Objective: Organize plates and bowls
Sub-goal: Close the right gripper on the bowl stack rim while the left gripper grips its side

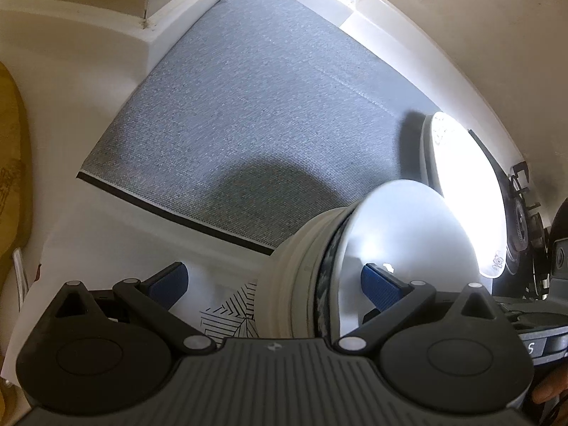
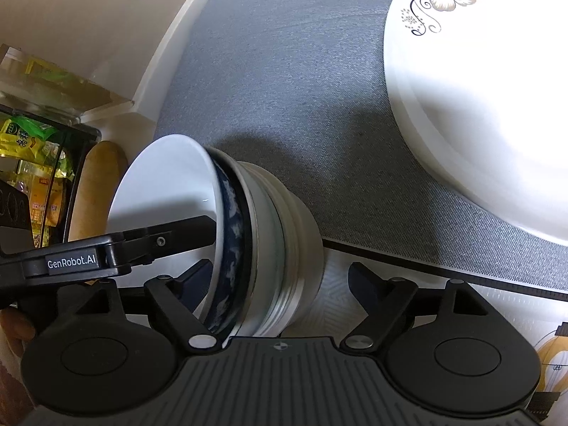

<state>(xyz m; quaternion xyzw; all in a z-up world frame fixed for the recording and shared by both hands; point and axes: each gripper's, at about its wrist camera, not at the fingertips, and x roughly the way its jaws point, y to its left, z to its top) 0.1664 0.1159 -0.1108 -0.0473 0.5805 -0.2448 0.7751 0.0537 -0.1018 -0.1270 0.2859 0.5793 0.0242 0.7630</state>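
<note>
A stack of nested bowls (image 1: pixel 305 277) stands at the near edge of the grey mat (image 1: pixel 248 106); the top bowl is white inside with a dark blue patterned outside. My left gripper (image 1: pixel 273 284) is open, its blue pads either side of the stack, the right pad inside the top bowl. In the right wrist view the bowl stack (image 2: pixel 255 245) sits between the open fingers of my right gripper (image 2: pixel 280 284). A left gripper finger (image 2: pixel 170 238) reaches into the top bowl. A stack of white flowered plates (image 2: pixel 479 106) lies on the mat (image 2: pixel 284 88) to the right; it also shows in the left wrist view (image 1: pixel 461 191).
White counter (image 1: pixel 71 106) surrounds the mat, with a wall behind. A wooden board (image 1: pixel 10 163) stands at the left. Snack packets (image 2: pixel 32 163) and a wooden handle (image 2: pixel 96 184) are at the left of the right wrist view. A patterned liner (image 2: pixel 497 316) covers the near counter.
</note>
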